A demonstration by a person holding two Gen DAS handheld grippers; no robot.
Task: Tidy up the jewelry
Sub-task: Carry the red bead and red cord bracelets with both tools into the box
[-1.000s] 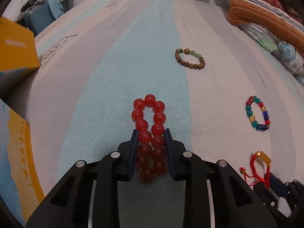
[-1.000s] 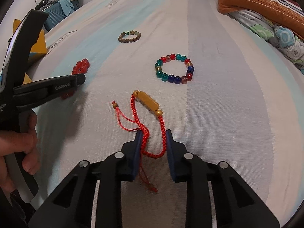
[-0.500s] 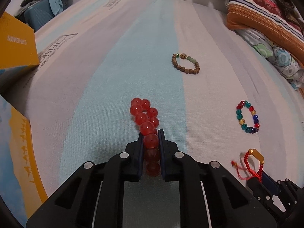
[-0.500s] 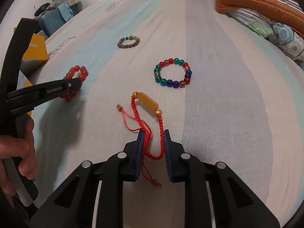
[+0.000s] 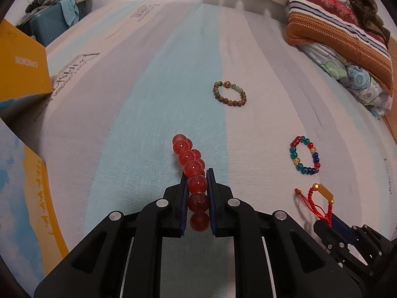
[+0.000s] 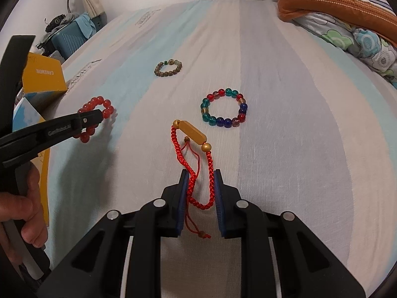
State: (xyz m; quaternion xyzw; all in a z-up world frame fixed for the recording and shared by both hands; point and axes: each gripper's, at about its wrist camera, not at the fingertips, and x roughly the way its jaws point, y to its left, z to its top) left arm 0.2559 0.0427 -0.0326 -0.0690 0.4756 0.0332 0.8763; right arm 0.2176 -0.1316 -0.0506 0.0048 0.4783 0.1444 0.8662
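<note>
Left claw pinches the red bead bracelet — right claw clamps the red cord bracelet.

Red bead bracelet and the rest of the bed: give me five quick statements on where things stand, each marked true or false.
1. The left claw is shut on the red bead bracelet. True.
2. The right claw holds the multicolour bead bracelet. False: that bracelet lies free on the bedsheet; the red cord bracelet sits between the right claw's pads.
3. The brown bead bracelet lies untouched, farther up the bed. True.
4. The yellow box is on the side with the folded blankets. False: it is on the opposite side.
5. The cord bracelet carries a gold bar. True.
</note>
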